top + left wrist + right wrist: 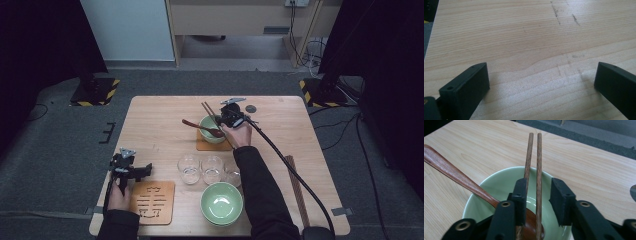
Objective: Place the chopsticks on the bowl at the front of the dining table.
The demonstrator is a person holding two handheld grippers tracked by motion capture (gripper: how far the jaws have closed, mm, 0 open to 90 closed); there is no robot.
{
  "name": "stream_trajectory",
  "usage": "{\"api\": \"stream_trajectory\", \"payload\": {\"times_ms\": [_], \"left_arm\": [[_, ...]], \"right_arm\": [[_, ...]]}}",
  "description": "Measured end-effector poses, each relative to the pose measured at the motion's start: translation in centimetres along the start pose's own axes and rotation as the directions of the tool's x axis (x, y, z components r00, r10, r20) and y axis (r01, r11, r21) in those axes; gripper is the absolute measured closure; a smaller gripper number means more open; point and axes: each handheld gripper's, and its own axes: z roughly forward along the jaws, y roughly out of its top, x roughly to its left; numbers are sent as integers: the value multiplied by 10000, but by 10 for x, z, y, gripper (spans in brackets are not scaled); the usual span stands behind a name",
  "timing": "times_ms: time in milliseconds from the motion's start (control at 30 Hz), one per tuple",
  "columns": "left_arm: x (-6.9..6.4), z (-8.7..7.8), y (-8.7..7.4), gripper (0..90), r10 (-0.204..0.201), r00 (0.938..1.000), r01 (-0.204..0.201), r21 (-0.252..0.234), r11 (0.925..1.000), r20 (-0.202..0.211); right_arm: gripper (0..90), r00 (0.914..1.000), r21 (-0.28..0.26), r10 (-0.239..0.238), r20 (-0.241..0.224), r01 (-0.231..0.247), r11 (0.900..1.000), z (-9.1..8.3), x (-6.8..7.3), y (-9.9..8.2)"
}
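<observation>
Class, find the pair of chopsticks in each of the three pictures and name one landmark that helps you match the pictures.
High view: the chopsticks lean out of the far green bowl, above table centre, beside the right gripper.
Left gripper view: bare table between open fingers; chopsticks not in it.
Right gripper view: chopsticks run up the middle, between the fingers.
Shared landmark: the green bowl with the wooden spoon.

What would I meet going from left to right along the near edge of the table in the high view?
Left claw → square wooden coaster with cut-out pattern → pale green ceramic bowl, empty → dark sleeve of the right arm → long dark wooden strip lying near the table's right edge.
</observation>
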Motion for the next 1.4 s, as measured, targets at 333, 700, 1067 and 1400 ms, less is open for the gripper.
{"api": "stream_trajectory", "payload": {"times_ms": [333,700,1067,1400], "left_arm": [[0,0,0,0,0,10000,0,0,10000,-1],[0,0,0,0,1,10000,-1,1,10000,-1],[0,0,0,0,0,10000,0,1,10000,0],[0,0,0,0,-1,10000,1,1,10000,0]], "right_arm": [[517,9994,108,-338,-78,339,9994,1,8,-3],[568,9986,488,-524,64,520,9975,4,9,-7],[741,9982,838,-590,88,580,9948,6,9,-9],[784,9991,914,-318,269,293,9954,4,8,-9]]}}
